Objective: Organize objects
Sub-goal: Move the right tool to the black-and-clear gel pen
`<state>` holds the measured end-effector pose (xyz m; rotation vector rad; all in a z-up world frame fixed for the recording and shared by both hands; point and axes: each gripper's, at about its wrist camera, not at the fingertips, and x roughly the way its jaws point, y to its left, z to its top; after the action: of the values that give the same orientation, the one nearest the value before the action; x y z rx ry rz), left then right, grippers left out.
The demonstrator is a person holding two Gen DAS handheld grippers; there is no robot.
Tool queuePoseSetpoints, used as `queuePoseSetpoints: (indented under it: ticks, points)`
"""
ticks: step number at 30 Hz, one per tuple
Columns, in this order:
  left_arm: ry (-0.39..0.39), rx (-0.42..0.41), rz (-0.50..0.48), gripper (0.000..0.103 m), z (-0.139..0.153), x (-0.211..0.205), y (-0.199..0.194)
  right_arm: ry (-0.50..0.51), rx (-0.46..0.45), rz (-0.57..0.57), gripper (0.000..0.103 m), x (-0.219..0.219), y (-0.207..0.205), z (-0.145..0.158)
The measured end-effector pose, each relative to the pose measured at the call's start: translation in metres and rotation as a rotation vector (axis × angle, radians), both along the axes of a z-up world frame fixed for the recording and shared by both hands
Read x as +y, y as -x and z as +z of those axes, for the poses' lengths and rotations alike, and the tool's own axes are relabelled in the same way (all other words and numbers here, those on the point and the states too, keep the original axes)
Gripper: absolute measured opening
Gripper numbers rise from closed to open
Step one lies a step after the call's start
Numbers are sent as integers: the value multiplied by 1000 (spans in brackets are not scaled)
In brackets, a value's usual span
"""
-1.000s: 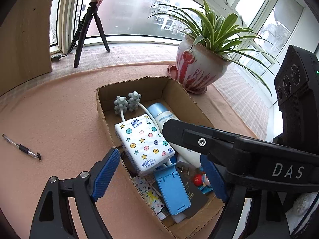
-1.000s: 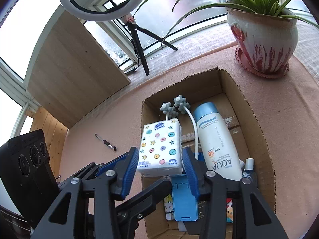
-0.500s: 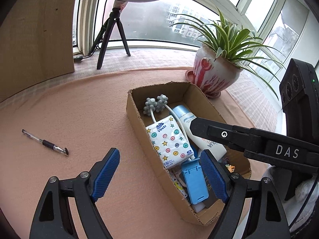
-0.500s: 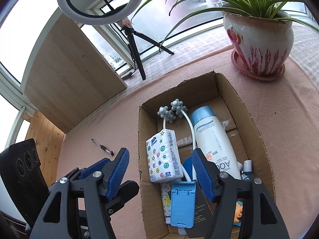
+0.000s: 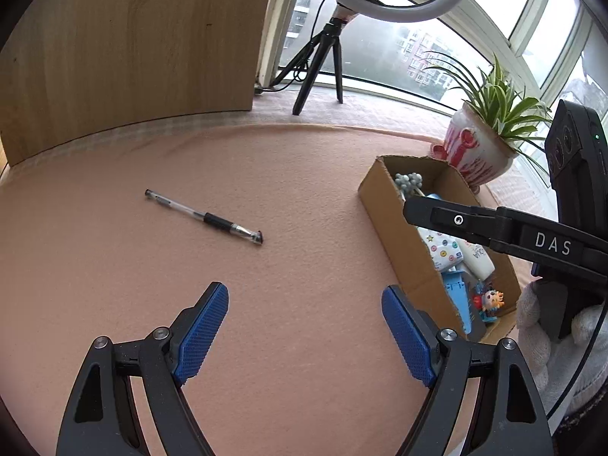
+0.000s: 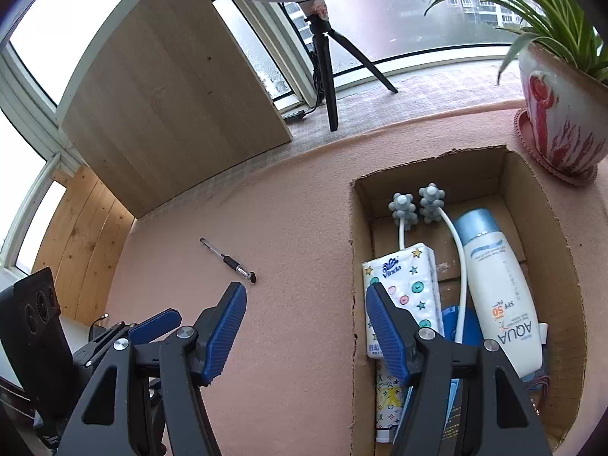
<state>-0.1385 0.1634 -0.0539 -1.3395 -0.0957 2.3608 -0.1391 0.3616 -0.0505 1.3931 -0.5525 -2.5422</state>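
Both grippers hang over the pink felt-covered bench (image 5: 304,190) with their blue-padded jaws spread wide and holding nothing. One clear-barrelled black gel pen (image 5: 203,217) lies flat on the bench, apart from everything else; in the left wrist view it sits ahead of the left gripper (image 5: 305,332), slightly left of the gap between the jaws and well apart from them, with its dark tip pointing toward the brown cardboard box (image 5: 402,239) on the right. In the right wrist view the same pen (image 6: 228,260) lies just beyond the left-hand pad of the right gripper (image 6: 306,328), near it but not touching. That gripper hovers over the box's left wall, its right-hand pad above the white tissue pack printed with coloured buttons and stars (image 6: 402,281). Beside the pack in the box lie a white sunscreen bottle with a pale blue cap (image 6: 494,288) and a white-armed massager with two grey knobbed balls (image 6: 418,205). Behind the box stands a red-and-white ceramic pot holding a green spider plant (image 6: 558,114).
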Motion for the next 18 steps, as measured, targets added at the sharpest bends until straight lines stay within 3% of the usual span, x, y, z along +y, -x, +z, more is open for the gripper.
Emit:
queuePoseSetpoints:
  ticks: [8,18]
  points:
    - [22,-43,153,86,-16,-89,-12,-48,-35,153,62,-66,44,-18]
    - [13,-63,278,85,-19,-165,-33,-203,-67,335,61,-144,88,-50]
